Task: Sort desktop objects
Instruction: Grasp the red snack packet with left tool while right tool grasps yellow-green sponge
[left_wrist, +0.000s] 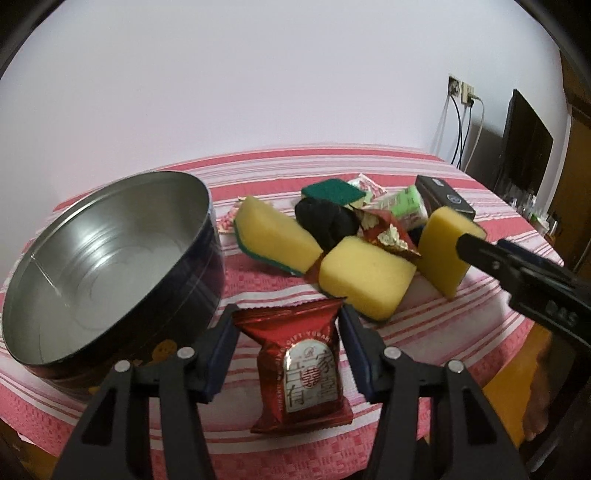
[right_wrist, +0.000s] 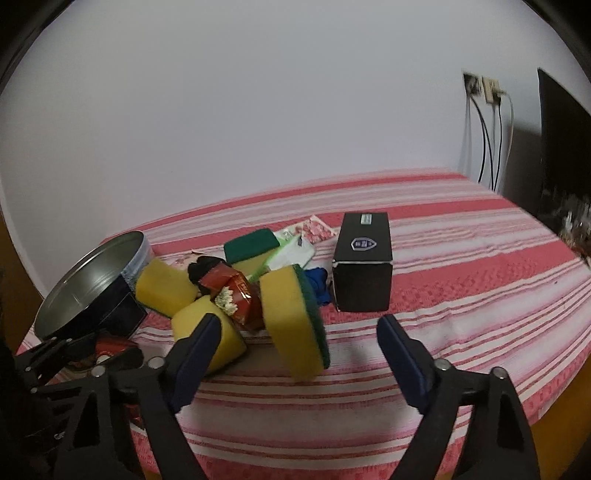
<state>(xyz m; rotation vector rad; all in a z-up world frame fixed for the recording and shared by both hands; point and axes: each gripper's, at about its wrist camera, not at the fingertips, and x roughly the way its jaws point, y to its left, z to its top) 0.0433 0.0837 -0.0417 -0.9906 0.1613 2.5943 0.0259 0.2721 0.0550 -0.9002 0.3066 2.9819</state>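
Two views differ: only the left wrist camera shows the left gripper clamped on a shiny red foil snack packet beside the round metal tin. Right gripper gapes empty, an upright yellow-green sponge between its fingers; bare striped tablecloth lies rightward.

Readable print on packet and box

Red snack packet, lower centre of left wrist view: white label bearing large Chinese characters around a red double-happiness sign, with "GIFT" legible along the curved edge lettering. Black box, centre right of right wrist view: small shield emblem, its wording too small to read.
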